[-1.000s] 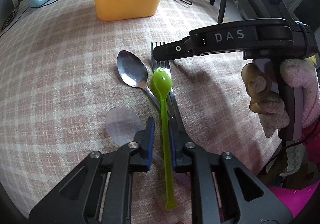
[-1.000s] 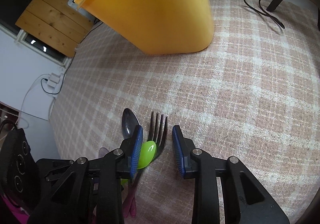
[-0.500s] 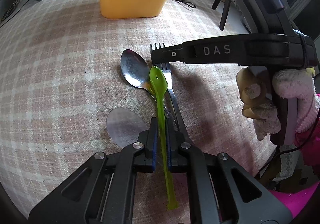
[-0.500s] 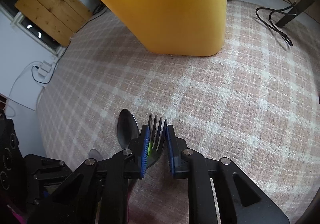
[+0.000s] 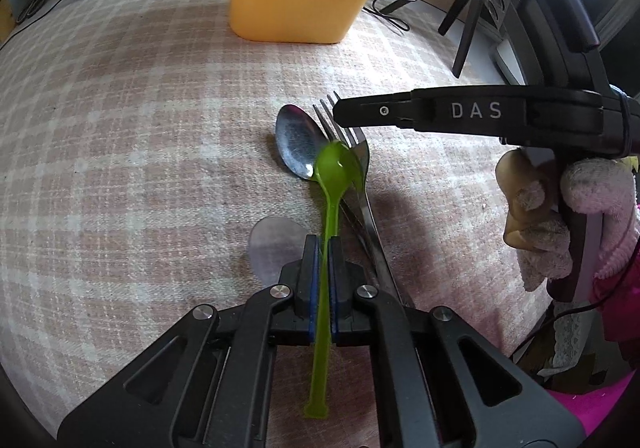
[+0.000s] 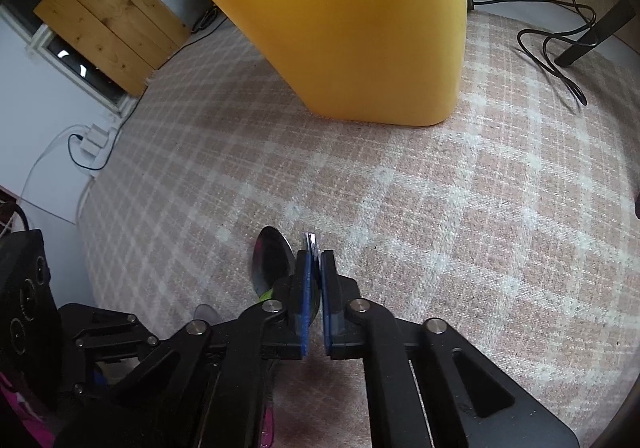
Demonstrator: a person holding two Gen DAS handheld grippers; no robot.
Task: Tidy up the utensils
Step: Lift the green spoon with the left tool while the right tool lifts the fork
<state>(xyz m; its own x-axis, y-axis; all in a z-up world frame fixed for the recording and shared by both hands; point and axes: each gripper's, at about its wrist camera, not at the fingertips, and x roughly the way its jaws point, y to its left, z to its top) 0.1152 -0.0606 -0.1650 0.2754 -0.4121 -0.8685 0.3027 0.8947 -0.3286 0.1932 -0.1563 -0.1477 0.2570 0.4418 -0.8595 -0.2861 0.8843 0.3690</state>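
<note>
So we've got both grippers busy in the same little pile of cutlery. Our left gripper [image 5: 324, 244] has its jaws squeezed right down on the handle of the green plastic spoon [image 5: 331, 184], gripping it around mid-handle so the bowl sticks out front and the tail end hangs back toward us. Looks like a decent balance point, so it shouldn't swing much when it's carried.

Our right gripper [image 6: 315, 260] has its jaws nearly together on the head of the metal fork [image 5: 352, 152]; the tines poke out just past the tips. The fork seems turned on edge in there, which we'd guess makes a thin flat thing easier to pinch.

The metal spoon [image 5: 296, 146] lies on the checked surface [image 5: 140, 128] right beside them, touching or overlapping, and a pale translucent spoon [image 5: 276, 244] sits partly under the left jaws.

The tall yellow container [image 6: 360, 28] stands well apart, further back, and is presumably where these go. A tan stick pokes out over its rim; otherwise we can't see inside.
</note>
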